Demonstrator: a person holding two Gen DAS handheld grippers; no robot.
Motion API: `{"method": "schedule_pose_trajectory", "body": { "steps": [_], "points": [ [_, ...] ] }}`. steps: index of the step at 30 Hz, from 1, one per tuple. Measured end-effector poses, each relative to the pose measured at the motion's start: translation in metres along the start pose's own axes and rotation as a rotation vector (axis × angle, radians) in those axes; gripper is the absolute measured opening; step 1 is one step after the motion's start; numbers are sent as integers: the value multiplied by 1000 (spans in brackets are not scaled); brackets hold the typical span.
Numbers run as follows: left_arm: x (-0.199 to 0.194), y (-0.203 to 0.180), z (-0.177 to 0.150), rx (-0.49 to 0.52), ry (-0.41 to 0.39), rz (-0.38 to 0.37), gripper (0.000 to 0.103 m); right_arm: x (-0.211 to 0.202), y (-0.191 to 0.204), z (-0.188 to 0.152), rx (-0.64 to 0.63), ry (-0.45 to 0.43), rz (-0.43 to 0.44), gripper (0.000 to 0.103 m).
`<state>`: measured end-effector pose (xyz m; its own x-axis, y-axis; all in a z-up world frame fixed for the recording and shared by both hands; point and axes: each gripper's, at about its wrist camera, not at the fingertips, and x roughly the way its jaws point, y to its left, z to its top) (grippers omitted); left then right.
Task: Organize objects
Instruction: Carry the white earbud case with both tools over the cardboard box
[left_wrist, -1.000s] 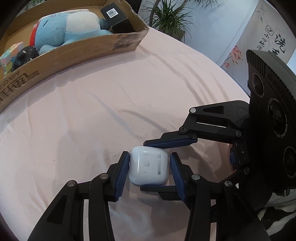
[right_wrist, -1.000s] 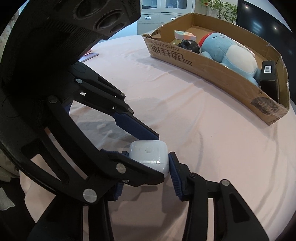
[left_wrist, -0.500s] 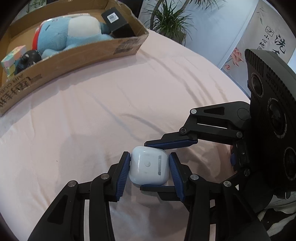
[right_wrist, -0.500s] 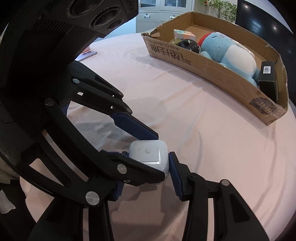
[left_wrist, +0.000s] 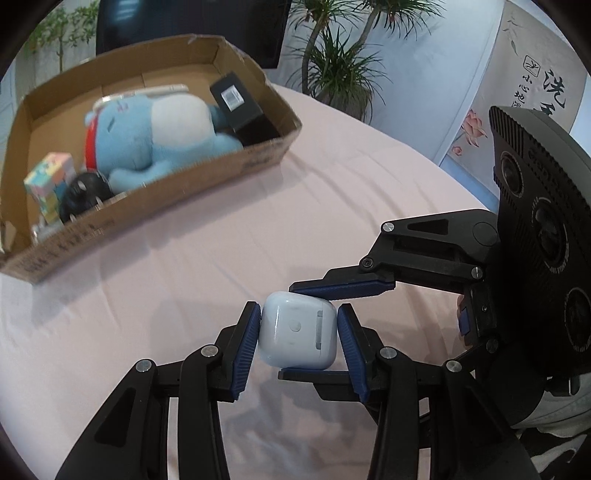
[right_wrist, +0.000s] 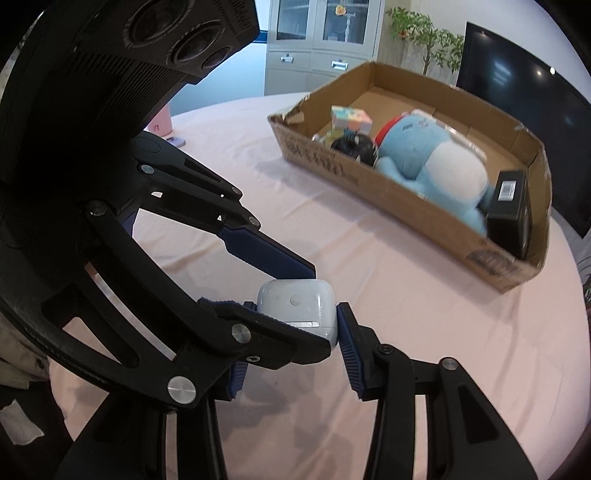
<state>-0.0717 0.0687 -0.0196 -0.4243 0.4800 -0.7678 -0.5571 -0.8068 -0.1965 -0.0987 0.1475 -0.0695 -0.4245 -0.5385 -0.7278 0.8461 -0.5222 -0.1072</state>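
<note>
The white earbud case (left_wrist: 297, 330) is pinched from four sides at once: the left gripper (left_wrist: 298, 334) has its blue-padded fingers (left_wrist: 243, 347) clamped on the case's left and right flanks, while the right gripper (right_wrist: 295, 325) comes in crosswise, its fingers (right_wrist: 349, 350) shut on the other pair of faces. In the left wrist view the right gripper's upper finger lies across the top edge of the case and its lower one runs beneath. The case appears to hang clear of the pink-covered desk (left_wrist: 184, 266), though the gap underneath is hard to read.

The relation that matters next is where the cardboard box (left_wrist: 177, 195) lies from this shared grip: at about 10 o'clock in the left wrist view, at about 1 o'clock in the right, well apart from the case. Inside sit a blue plush toy (left_wrist: 155, 136), a black box (left_wrist: 236, 99), a pastel cube (left_wrist: 50, 184) and a black round object (left_wrist: 83, 195), leaving little bare floor.
</note>
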Motion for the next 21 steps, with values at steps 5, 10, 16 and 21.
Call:
{"method": "schedule_pose_trajectory", "body": {
  "steps": [5, 10, 16, 21],
  "points": [
    [-15, 9, 18, 9, -35, 19, 41, -5, -7, 20, -22, -31, -21, 41],
    [-29, 20, 42, 26, -70, 39, 41, -10, -20, 43, -32, -65, -38, 41],
    [-39, 37, 80, 50, -105, 53, 41, -14, -41, 73, -39, -98, -66, 41],
    [-47, 55, 112, 58, -137, 63, 41, -15, -62, 101, -39, -123, -83, 41]
  ]
}}
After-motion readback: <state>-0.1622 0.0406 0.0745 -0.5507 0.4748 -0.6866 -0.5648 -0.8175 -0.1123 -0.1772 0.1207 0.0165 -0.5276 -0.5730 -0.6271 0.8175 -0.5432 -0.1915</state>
